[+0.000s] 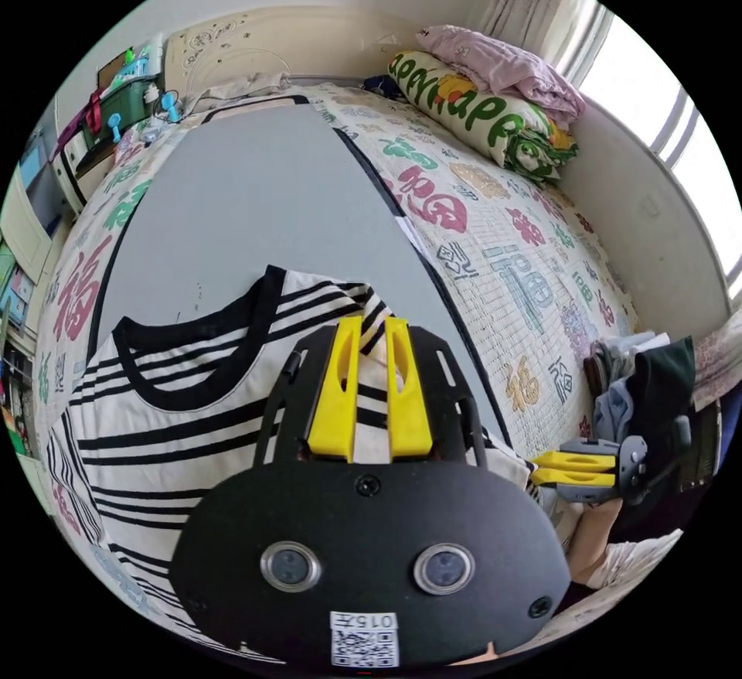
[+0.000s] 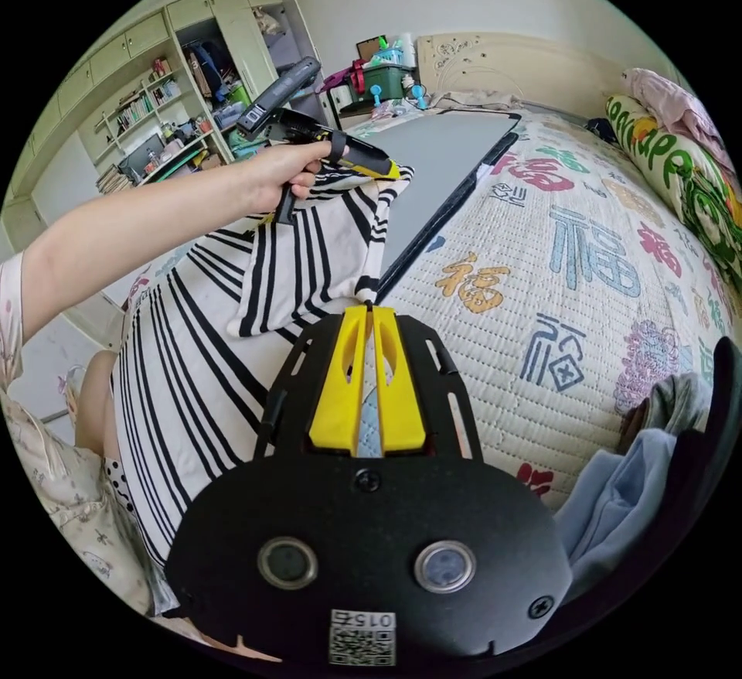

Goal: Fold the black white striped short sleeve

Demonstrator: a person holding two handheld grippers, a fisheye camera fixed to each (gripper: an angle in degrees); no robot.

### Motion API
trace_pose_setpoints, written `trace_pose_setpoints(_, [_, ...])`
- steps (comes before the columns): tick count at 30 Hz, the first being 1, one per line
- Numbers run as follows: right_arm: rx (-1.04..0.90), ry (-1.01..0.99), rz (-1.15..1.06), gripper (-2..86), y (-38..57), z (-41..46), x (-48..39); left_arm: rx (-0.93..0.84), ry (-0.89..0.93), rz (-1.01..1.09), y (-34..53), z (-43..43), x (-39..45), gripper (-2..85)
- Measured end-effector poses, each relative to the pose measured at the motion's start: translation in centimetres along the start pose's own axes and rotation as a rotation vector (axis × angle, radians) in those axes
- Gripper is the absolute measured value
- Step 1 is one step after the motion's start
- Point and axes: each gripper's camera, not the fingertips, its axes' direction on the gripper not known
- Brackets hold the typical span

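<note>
Evidently a side fold is in hand. The striped shirt (image 1: 170, 431) lies face up on the gray board (image 1: 247, 199) that rests on the printed quilt (image 1: 533, 261), its black-trimmed neckline toward ten o'clock in the left gripper view.

The left gripper (image 1: 371, 358) has its yellow jaws nearly together, with the shoulder and sleeve edge of the shirt running between them, so it looks clamped on that fabric. In the right gripper view the same tool, held in the person's hand (image 2: 282, 168), lifts that corner up toward eleven o'clock. The right gripper (image 2: 369, 339) has its jaws close together too, and a pinch of the striped edge sits at their tips at twelve o'clock; I judge it gripped, though the contact point is small. Between the two pinches the sleeve panel (image 2: 309, 261) hangs raised and turned over the body of the shirt.

Next, both grippers need to carry the lifted edge across toward the shirt's middle, keeping it taut and level, then lower it flat and release. A pile of other clothes (image 2: 634, 493) sits at four o'clock, well apart.
</note>
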Motion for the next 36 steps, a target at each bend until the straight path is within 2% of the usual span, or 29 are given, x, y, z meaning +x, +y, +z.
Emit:
trace_pose_setpoints(5, [0.054,-0.079,0.071,5.9,-0.5,-1.1,2.4,0.053,0.101,0.22,4.4,-6.4,4.3,6.1])
trace_pose_setpoints(7, [0.052,-0.091,0.047,6.2,-1.0,-0.8,2.1,0.045,0.139,0.317,9.1,-9.6,6.6,6.2])
trace_pose_setpoints(12, [0.01,-0.029,-0.037,7.7,-2.5,0.7,-0.6,0.004,0.213,0.43,18.4,-13.2,10.5,6.3])
trace_pose_setpoints(15, [0.0,0.035,-0.012,6.7,-3.4,1.5,-1.0,-0.036,0.177,0.471,21.0,-13.5,12.9,6.3])
trace_pose_setpoints(24, [-0.014,0.027,0.02,5.6,-4.7,2.6,-0.1,-0.035,0.075,0.5,20.0,-13.0,18.0,8.7])
trace_pose_setpoints(26, [-0.018,0.03,0.016,5.4,-4.9,2.8,-0.2,-0.058,0.067,0.495,20.0,-12.5,18.3,7.4])
trace_pose_setpoints(28, [-0.022,0.031,0.016,5.2,-5.1,3.0,-0.1,-0.036,0.018,0.491,20.7,-12.7,18.5,2.4])
trace_pose_setpoints(36, [-0.034,0.019,0.002,0.8,-5.3,3.2,0.3,-0.015,-0.002,0.518,22.4,-14.0,18.5,0.1])
